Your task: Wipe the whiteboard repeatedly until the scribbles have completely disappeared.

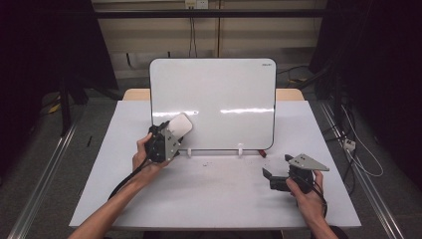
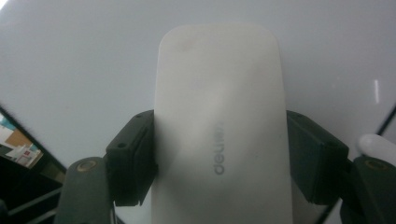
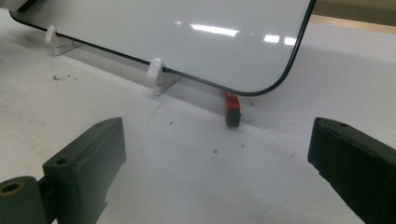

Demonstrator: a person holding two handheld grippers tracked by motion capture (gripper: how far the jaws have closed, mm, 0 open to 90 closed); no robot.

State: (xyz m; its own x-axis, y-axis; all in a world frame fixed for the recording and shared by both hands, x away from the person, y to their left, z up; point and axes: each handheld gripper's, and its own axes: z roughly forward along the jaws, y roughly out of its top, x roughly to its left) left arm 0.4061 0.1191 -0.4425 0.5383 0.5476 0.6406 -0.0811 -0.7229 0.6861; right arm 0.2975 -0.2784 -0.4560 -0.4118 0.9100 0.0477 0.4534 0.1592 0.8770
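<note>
A white board (image 1: pixel 219 99) stands upright on two small white feet (image 3: pixel 156 77) at the back of the table. My left gripper (image 1: pixel 171 130) is shut on a white eraser (image 1: pixel 179 125) and holds it against the board's lower left area. In the left gripper view the eraser (image 2: pixel 219 135) sits between the two black jaws, its grey lettering facing me, with the board (image 2: pixel 84 70) right behind it. My right gripper (image 1: pixel 276 175) rests low on the table at the right, open, with nothing between its jaws. A small red and black piece (image 3: pixel 232 109) lies under the board's lower right corner.
The grey table top (image 1: pixel 214 189) carries a few dark specks (image 1: pixel 206 163) in front of the board. A wooden edge (image 1: pixel 289 93) shows behind the board. Cables (image 1: pixel 358 154) trail over the floor at the right.
</note>
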